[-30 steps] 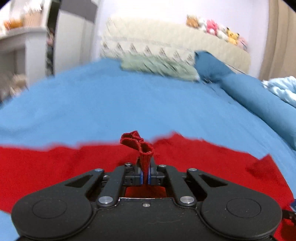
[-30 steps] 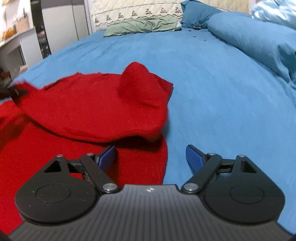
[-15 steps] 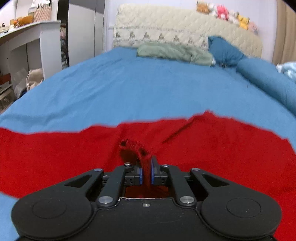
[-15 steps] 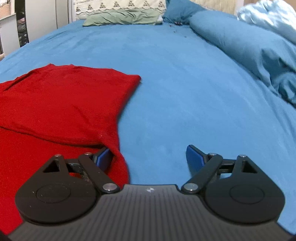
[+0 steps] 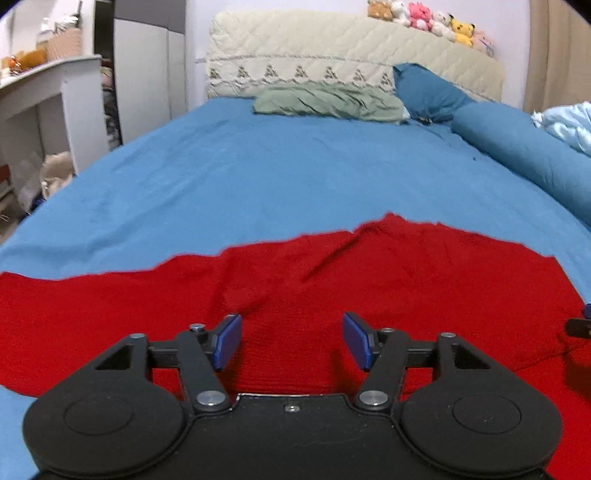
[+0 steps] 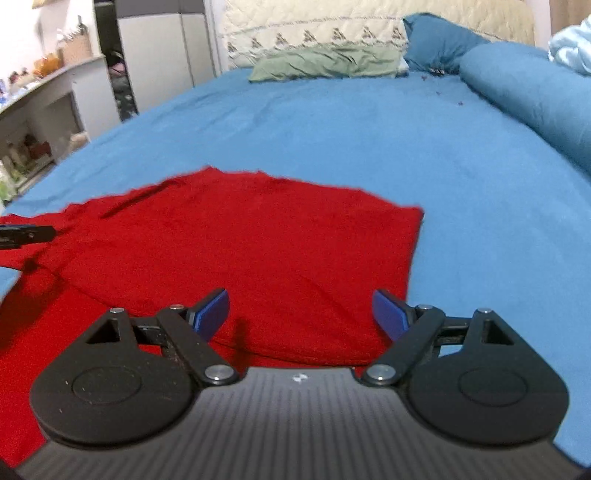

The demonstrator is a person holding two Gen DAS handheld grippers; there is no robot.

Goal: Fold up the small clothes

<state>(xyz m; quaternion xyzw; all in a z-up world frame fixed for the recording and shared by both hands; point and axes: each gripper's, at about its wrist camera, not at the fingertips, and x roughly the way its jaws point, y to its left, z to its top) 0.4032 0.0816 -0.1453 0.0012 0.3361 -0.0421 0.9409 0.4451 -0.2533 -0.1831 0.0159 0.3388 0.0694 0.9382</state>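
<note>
A red garment [image 5: 332,288] lies flat on the blue bed sheet [image 5: 295,166], folded over itself; the folded layer shows in the right wrist view [image 6: 258,243] with its corner at the right. My left gripper [image 5: 291,339] is open and empty just above the red cloth. My right gripper [image 6: 301,312] is open and empty over the near edge of the folded layer. The tip of the right gripper shows at the right edge of the left wrist view [image 5: 578,325], and the left gripper's tip shows at the left edge of the right wrist view [image 6: 26,234].
A green pillow [image 5: 328,101] and a blue pillow [image 5: 428,92] lie at the headboard [image 5: 351,55] with plush toys [image 5: 424,18] on top. A rolled blue duvet [image 5: 524,155] lies along the right. A white desk [image 5: 44,96] stands left of the bed.
My left gripper has opened and let go of the red cloth, which now lies flat. My right gripper stayed open and moved left over the folded layer.
</note>
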